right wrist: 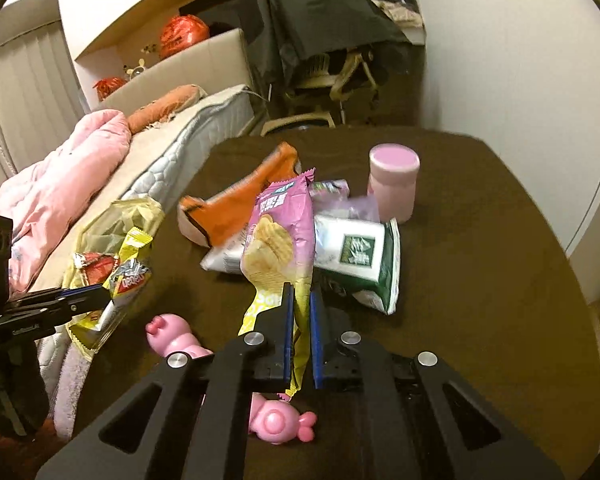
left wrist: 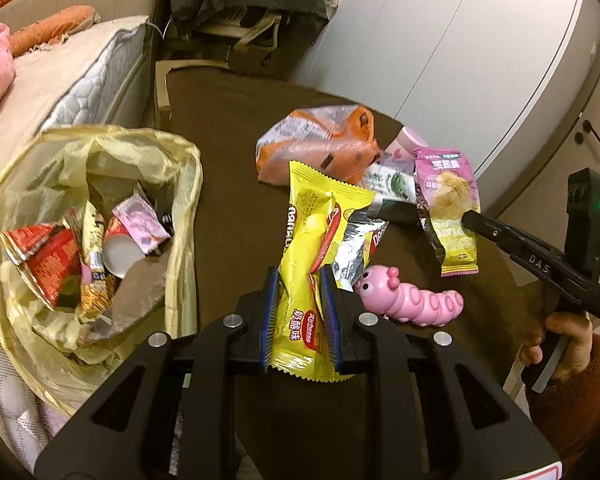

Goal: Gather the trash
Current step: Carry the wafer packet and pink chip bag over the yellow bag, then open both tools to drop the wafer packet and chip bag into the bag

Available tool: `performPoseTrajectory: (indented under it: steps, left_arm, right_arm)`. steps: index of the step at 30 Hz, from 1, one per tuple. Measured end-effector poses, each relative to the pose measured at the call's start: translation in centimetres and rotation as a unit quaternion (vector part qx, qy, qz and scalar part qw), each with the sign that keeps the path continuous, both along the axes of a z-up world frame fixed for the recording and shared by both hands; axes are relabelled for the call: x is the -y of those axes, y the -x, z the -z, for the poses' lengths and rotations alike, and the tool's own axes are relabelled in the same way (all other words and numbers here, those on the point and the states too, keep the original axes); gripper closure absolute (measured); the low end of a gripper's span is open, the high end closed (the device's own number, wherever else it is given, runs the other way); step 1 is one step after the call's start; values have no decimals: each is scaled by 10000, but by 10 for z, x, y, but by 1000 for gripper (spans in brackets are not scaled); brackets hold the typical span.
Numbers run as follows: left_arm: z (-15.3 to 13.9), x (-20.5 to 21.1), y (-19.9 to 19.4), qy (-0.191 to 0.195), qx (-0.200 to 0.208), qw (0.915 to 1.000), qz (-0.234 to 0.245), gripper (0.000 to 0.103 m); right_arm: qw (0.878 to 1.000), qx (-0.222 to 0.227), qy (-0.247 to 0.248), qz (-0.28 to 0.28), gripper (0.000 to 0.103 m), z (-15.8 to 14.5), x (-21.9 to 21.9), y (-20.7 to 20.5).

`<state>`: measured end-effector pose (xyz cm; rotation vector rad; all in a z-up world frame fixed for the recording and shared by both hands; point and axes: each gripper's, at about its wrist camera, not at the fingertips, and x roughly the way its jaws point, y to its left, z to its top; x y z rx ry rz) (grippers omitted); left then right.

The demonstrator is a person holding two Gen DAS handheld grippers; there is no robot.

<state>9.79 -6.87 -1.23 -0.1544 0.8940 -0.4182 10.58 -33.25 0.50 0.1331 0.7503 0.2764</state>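
My left gripper (left wrist: pixel 298 276) is shut on the lower end of a yellow snack wrapper (left wrist: pixel 312 216), which hangs to the right of the open yellow trash bag (left wrist: pixel 100 148). The bag holds several wrappers and a paper cup. My right gripper (right wrist: pixel 300 290) is shut on the yellow bottom edge of a pink chip bag (right wrist: pixel 278 228), lifted off the brown table (right wrist: pixel 480 260). In the left wrist view the pink chip bag (left wrist: pixel 446 184) dangles from the right gripper's fingertips (left wrist: pixel 470 218). Still lying on the table are an orange plastic bag (right wrist: pixel 244 204) and a green-and-white packet (right wrist: pixel 356 252).
A pink caterpillar toy (left wrist: pixel 412 296) lies on the table near both grippers. A pink lidded jar (right wrist: pixel 392 180) stands at the back. A bed (left wrist: pixel 60 80) with a pink blanket (right wrist: pixel 60 184) runs along the left. A hand (left wrist: pixel 560 344) in a brown sleeve holds the right gripper.
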Motion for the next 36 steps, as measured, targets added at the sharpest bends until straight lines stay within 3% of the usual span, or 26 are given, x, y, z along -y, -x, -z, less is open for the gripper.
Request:
performPoseTrajectory:
  steps: [8,15,20,25,30,36]
  left_arm:
    - [-41,-48,11,-43,521,9974,-501,83]
    - [-56,-123,16,-183,596,9895,-1304,83]
    - [-47,-170,15,-167,408,9830,-1781,83]
    - [-31,-197,14,-20,211,9802,-1968,83]
    - [-9,-211,6,34,-50,9794,-2019,83]
    - [-1,-213,-1,62,-79,9814,-1920,83]
  right_arm:
    - [9975,543,-8,-450,95,-56,-41,-1]
    - [9887,695,45,-1328,95,-77,-125,-21]
    - [9805,552,137,-1882,95,-71,-184,-40]
    - [9733,246,391,-2247,95,-50,-234,-59]
    - [9707,23,518,-2345,95,-30,-257,-74]
    - [9700,-234,623,-2338,95,-11,-263,-90]
